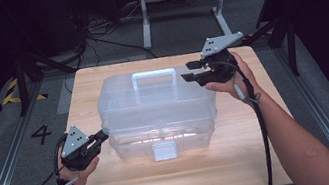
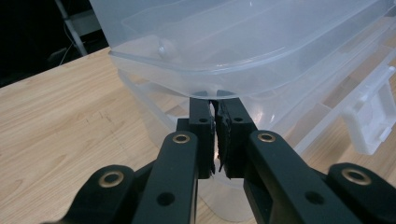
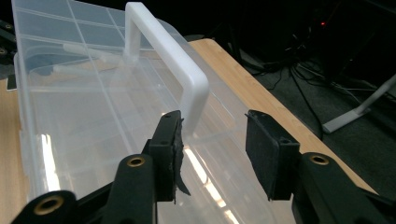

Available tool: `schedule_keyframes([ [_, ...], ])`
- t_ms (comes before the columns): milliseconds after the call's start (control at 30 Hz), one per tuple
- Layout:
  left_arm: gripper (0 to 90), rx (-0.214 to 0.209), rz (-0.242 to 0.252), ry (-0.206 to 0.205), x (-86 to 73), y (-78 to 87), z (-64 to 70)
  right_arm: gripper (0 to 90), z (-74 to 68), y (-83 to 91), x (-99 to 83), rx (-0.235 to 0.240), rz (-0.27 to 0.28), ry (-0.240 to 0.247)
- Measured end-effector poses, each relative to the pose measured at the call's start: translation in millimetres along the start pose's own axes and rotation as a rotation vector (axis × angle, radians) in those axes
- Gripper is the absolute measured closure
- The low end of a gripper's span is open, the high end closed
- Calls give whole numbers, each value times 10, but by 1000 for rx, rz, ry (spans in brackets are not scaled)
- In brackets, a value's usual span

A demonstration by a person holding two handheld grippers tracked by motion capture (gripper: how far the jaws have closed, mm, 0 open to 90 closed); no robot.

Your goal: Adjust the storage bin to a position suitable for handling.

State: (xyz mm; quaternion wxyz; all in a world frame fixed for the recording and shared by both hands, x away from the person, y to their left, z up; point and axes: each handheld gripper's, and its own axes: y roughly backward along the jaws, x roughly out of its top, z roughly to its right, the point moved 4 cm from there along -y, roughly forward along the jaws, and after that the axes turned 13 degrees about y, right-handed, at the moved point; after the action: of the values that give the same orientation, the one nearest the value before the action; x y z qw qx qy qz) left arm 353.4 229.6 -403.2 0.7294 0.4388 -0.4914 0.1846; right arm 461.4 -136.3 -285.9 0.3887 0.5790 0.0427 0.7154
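A clear plastic storage box (image 1: pixel 155 109) with a white handle (image 1: pixel 153 76) on its lid and a white front latch (image 1: pixel 165 149) stands on the wooden table (image 1: pixel 245 160). My left gripper (image 1: pixel 103 134) is at the box's front left corner. In the left gripper view its jaws are shut (image 2: pixel 215 105), tips against the underside of the lid rim of the box (image 2: pixel 243 46). My right gripper (image 1: pixel 191 70) hovers open over the lid's right side. In the right gripper view it (image 3: pixel 212 135) is open just short of the near end of the handle (image 3: pixel 173 60).
The table's bare wood lies in front of the box and to its left (image 2: pixel 60 121). A white frame leg (image 1: pixel 144 20) and cables lie on the dark floor behind the table. A floor rail (image 1: pixel 7 164) runs along the left.
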Motion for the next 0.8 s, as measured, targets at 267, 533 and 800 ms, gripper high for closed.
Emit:
schedule_keyframes([
  [267,838,9,4,-13,84,-25,8,502,-22,453,-225,-78,15,13],
  [533,829,14,19,-12,163,-32,4,492,-68,821,-627,-140,44,-26],
  [800,829,15,17,-23,211,-42,-4,470,-199,749,-930,-126,47,-29],
])
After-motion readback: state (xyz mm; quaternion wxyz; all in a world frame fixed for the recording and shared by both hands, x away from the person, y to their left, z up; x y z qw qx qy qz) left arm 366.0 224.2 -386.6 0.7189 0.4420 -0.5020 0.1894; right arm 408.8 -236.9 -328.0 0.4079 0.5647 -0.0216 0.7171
